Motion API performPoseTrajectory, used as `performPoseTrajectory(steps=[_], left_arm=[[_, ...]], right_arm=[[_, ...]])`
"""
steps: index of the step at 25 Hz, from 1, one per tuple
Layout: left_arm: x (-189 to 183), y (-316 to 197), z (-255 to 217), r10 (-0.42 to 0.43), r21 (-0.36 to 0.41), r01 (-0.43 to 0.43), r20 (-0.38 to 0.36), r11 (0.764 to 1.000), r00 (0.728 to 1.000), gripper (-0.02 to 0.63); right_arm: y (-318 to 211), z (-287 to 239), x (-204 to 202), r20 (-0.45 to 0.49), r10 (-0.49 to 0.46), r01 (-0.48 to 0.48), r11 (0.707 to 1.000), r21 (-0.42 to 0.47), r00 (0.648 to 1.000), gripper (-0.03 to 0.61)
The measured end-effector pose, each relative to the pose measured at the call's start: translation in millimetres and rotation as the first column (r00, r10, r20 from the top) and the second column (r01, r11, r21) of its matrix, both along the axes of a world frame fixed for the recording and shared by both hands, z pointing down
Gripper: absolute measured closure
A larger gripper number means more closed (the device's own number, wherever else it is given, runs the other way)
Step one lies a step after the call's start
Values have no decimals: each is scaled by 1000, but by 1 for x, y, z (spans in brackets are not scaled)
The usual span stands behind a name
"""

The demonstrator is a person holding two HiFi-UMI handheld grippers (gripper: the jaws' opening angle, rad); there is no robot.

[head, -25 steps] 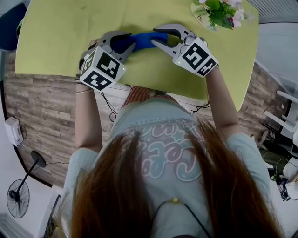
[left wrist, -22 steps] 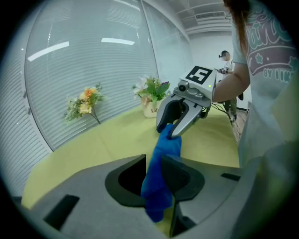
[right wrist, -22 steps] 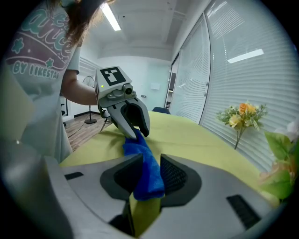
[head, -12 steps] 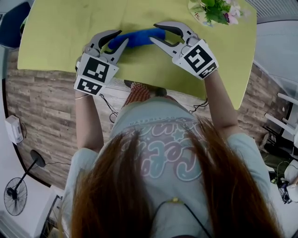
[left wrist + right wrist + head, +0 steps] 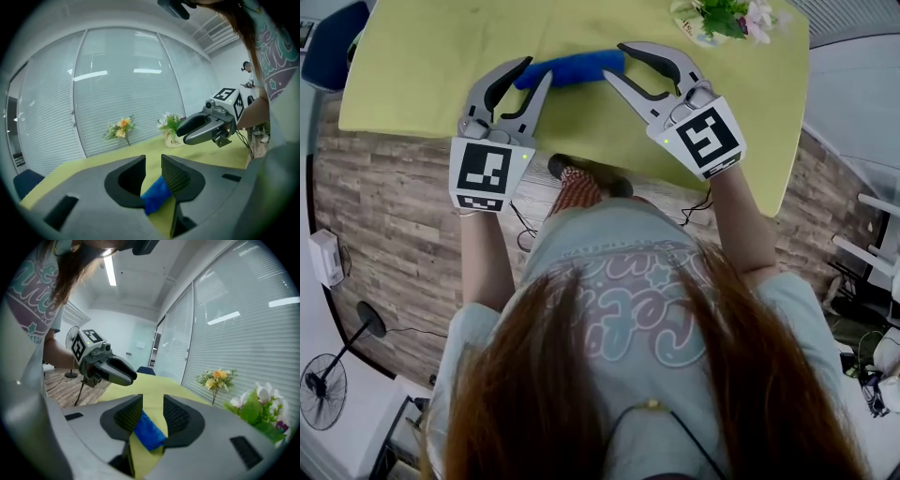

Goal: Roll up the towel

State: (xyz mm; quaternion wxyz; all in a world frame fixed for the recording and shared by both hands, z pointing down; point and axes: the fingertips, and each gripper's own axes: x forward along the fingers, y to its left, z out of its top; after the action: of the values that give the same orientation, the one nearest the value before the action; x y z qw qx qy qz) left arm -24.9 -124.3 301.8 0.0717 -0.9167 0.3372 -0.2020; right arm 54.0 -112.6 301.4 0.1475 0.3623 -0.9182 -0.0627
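The blue towel (image 5: 572,68) lies rolled into a short log on the yellow-green table (image 5: 422,66). Both grippers hang above it and a little nearer the person. My left gripper (image 5: 536,70) is over the roll's left end, jaws apart and empty. My right gripper (image 5: 616,63) is over the right end, also open and holding nothing. In the left gripper view the towel (image 5: 154,196) shows below and beyond the gap between the jaws, not touched. In the right gripper view the roll (image 5: 149,431) likewise lies on the table under the jaws, with the left gripper (image 5: 129,376) across from it.
A vase of flowers (image 5: 722,19) stands at the table's far right corner, and a second bunch (image 5: 121,129) shows by the glass wall. A blue chair (image 5: 323,42) sits off the far left. The table's near edge (image 5: 581,159) runs just below the grippers.
Both grippers have lifted off the blue roll and drawn back toward the person. The towel stays rolled on the table where it was.
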Motion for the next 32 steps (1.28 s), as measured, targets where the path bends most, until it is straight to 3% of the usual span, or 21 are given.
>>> performPoseTrajectory(steps=[7,10,14,25,32], left_arm=[[5,30,-20,-54,62,59,-76,996,996,532],[11,45,-30,-69,86,80,-123,993,990,532],[16,61,-42,-92,116,114,-180,987,979,532],[20,98,-61,-137,78,175,-351,982,926,532],[29,111,-59,-125,92,167,-346,982,930,534]], right_arm=[[27,-44,4,88,12,-28,983,181,996,451],[40,-57,10,153,32,-62,979,192,988,451],[55,-66,12,172,36,-74,974,216,984,451],[87,-69,15,180,27,-68,971,228,983,456],[96,-67,18,196,31,-76,971,226,980,534]])
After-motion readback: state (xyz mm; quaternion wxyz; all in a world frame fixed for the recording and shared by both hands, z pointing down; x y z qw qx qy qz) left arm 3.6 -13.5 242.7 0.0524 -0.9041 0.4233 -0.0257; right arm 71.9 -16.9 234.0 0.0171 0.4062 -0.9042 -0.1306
